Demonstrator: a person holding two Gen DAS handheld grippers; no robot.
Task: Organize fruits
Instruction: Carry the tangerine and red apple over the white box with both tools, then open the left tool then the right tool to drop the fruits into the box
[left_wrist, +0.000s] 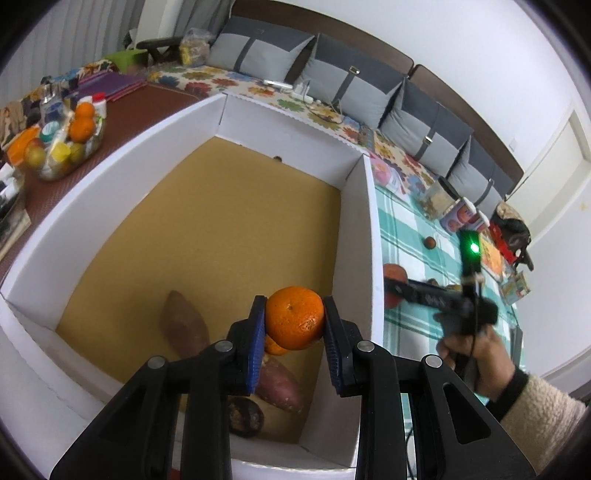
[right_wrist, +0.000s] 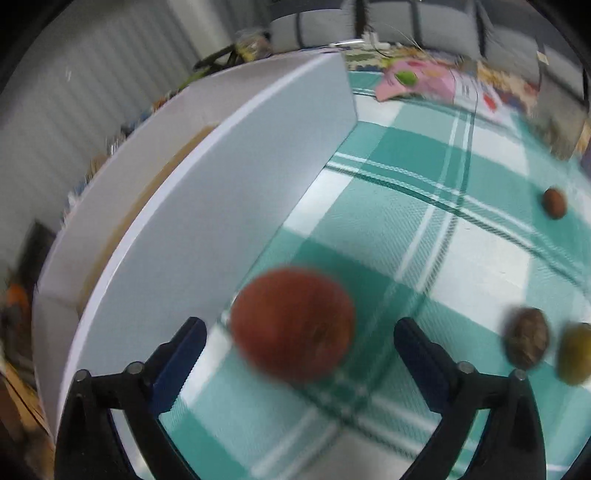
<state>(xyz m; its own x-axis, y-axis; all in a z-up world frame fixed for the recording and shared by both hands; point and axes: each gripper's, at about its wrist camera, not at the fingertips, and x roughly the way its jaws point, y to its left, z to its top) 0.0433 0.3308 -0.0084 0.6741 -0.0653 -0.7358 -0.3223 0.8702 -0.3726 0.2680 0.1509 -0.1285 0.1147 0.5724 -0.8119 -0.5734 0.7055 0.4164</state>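
My left gripper (left_wrist: 294, 319) is shut on an orange (left_wrist: 294, 317) and holds it above the white box (left_wrist: 110, 147), near the box's right wall. On the box's tan floor below lie two sweet potatoes (left_wrist: 184, 325), a dark round fruit (left_wrist: 245, 417) and another orange (left_wrist: 275, 347). My right gripper (right_wrist: 299, 332) is open around a red apple (right_wrist: 293, 325) on the green checked cloth (right_wrist: 424, 240), just beside the box's outer wall (right_wrist: 221, 206). The right gripper also shows in the left wrist view (left_wrist: 397, 288), at the apple (left_wrist: 394, 273).
On the cloth lie a small brown fruit (right_wrist: 554, 202), a dark wrinkled fruit (right_wrist: 527, 338) and a green-yellow fruit (right_wrist: 574, 352). A bowl of oranges and bottles (left_wrist: 59, 144) stands on the brown table left of the box. Cups and packets (left_wrist: 465, 216) stand at the cloth's far edge.
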